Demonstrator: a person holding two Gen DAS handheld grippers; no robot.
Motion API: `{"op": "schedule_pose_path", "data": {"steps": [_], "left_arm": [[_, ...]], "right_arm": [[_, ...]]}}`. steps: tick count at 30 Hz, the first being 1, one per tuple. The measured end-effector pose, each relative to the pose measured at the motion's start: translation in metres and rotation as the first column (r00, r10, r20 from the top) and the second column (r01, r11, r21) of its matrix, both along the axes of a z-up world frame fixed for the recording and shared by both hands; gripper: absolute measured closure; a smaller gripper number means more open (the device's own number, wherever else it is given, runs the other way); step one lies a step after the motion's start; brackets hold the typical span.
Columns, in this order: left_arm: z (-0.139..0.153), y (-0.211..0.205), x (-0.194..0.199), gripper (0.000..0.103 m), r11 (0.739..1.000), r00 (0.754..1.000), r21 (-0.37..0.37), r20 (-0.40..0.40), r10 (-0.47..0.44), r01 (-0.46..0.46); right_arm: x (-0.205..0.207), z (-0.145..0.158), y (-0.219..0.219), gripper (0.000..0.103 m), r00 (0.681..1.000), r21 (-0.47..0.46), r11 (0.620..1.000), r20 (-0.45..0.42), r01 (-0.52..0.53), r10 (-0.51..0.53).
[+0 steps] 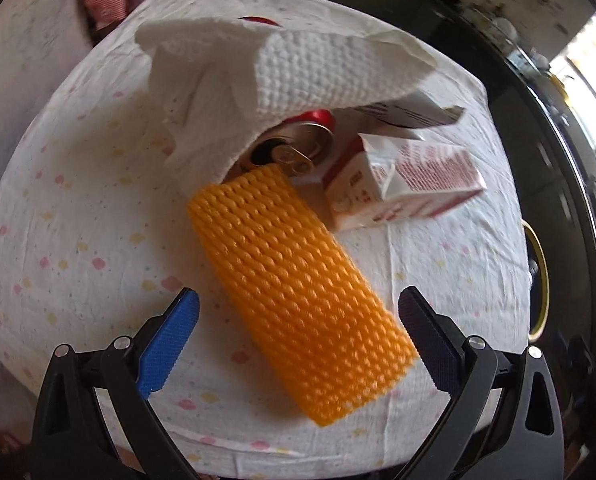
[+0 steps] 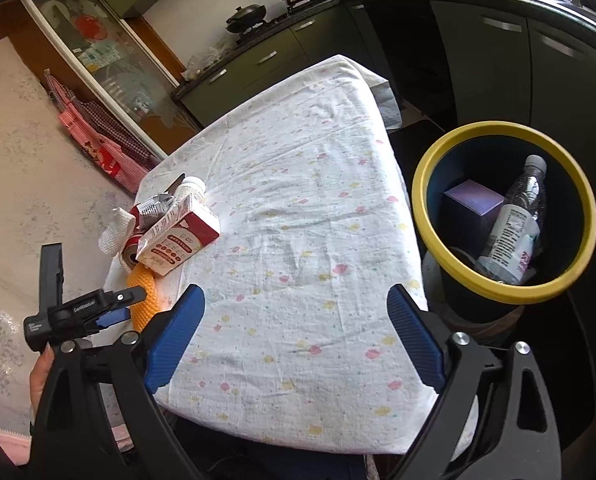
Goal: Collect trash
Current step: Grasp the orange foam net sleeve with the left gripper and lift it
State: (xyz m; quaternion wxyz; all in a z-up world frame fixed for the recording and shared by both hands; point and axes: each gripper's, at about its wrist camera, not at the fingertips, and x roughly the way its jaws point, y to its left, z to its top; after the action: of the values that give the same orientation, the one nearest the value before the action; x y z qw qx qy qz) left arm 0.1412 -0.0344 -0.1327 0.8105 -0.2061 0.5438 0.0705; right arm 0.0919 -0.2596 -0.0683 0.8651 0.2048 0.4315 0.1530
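Down by the left gripper (image 1: 298, 340), the blue-padded fingers (image 1: 168, 344) stand wide apart with the near end of an orange foam net sleeve (image 1: 294, 296) lying between them; the pads do not press on it. The sleeve lies flat on the worktop (image 1: 78, 220), which is covered by a white cloth speckled with pink and yellow. Its far end reaches a red drink can (image 1: 298, 148) lying on its side, pull-tab toward the gripper. A crumpled white paper towel (image 1: 266, 68) is draped over the can. Just beside the can lies a red-and-white carton (image 1: 402, 188), tipped on its side.

Over at the right gripper (image 2: 296, 340), the fingers (image 2: 174, 340) are spread wide and hold nothing, with only bare cloth between them. From that side the trash pile sits at the far left edge of the worktop, the carton on top and a small white-capped bottle (image 2: 192, 186) behind it. Off the right edge of the worktop stands a dark bin with a yellow rim (image 2: 422, 176). Inside it lie a clear plastic bottle (image 2: 518, 216) and a purple box (image 2: 474, 200).
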Motion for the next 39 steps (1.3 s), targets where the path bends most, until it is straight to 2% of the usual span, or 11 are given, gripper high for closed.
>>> {"op": "schedule_pose_path", "data": {"steps": [2, 8, 10, 12, 15, 22, 26, 27, 36, 39], "left_arm": [[-0.002, -0.006, 0.005, 0.005, 1.000, 1.000, 0.000, -0.018, 0.020, -0.020], [-0.007, -0.023, 0.013, 0.005, 0.996, 0.997, 0.059, -0.048, 0.066, -0.063], [-0.005, -0.028, 0.015, 0.011, 0.994, 0.997, 0.092, -0.051, 0.059, -0.054], [-0.004, -0.030, 0.017, 0.021, 0.992, 0.997, 0.120, -0.052, 0.051, -0.044], [-0.002, -0.031, 0.016, 0.030, 0.989, 0.998, 0.144, -0.056, 0.023, -0.015], [0.003, -0.025, 0.005, 0.056, 0.991, 0.998, 0.122, -0.017, -0.061, 0.063], [0.008, -0.016, -0.013, 0.081, 0.988, 0.994, 0.107, 0.008, -0.111, 0.110], [0.009, -0.014, -0.015, 0.084, 0.988, 0.993, 0.101, 0.010, -0.121, 0.120], [0.022, 0.009, -0.066, 0.088, 0.973, 0.976, 0.131, 0.076, -0.202, 0.191], [0.035, 0.003, -0.077, 0.088, 0.960, 0.962, 0.157, 0.115, -0.249, 0.230]], "right_arm": [[0.002, -0.003, -0.003, 0.015, 1.000, 0.026, 1.000, 0.001, -0.011, 0.011], [0.002, -0.004, -0.016, 0.014, 1.000, 0.054, 0.998, 0.023, -0.010, 0.009], [0.002, -0.004, -0.022, 0.013, 1.000, 0.064, 0.998, 0.027, -0.002, 0.000], [0.001, -0.005, -0.027, 0.013, 1.000, 0.077, 0.997, 0.028, 0.006, -0.008], [0.001, -0.006, -0.033, 0.013, 0.999, 0.089, 0.996, 0.027, 0.018, -0.020], [0.001, -0.004, -0.025, 0.013, 1.000, 0.093, 0.996, 0.028, 0.010, -0.013], [0.001, 0.002, -0.014, 0.013, 0.999, 0.083, 0.997, 0.035, -0.004, 0.001], [0.001, 0.003, -0.011, 0.013, 0.999, 0.080, 0.997, 0.037, -0.008, 0.005], [-0.001, 0.014, 0.005, 0.013, 0.999, 0.064, 0.998, 0.046, -0.015, 0.012], [-0.005, 0.016, 0.001, 0.013, 0.999, 0.048, 0.999, 0.052, 0.007, -0.009]]}}
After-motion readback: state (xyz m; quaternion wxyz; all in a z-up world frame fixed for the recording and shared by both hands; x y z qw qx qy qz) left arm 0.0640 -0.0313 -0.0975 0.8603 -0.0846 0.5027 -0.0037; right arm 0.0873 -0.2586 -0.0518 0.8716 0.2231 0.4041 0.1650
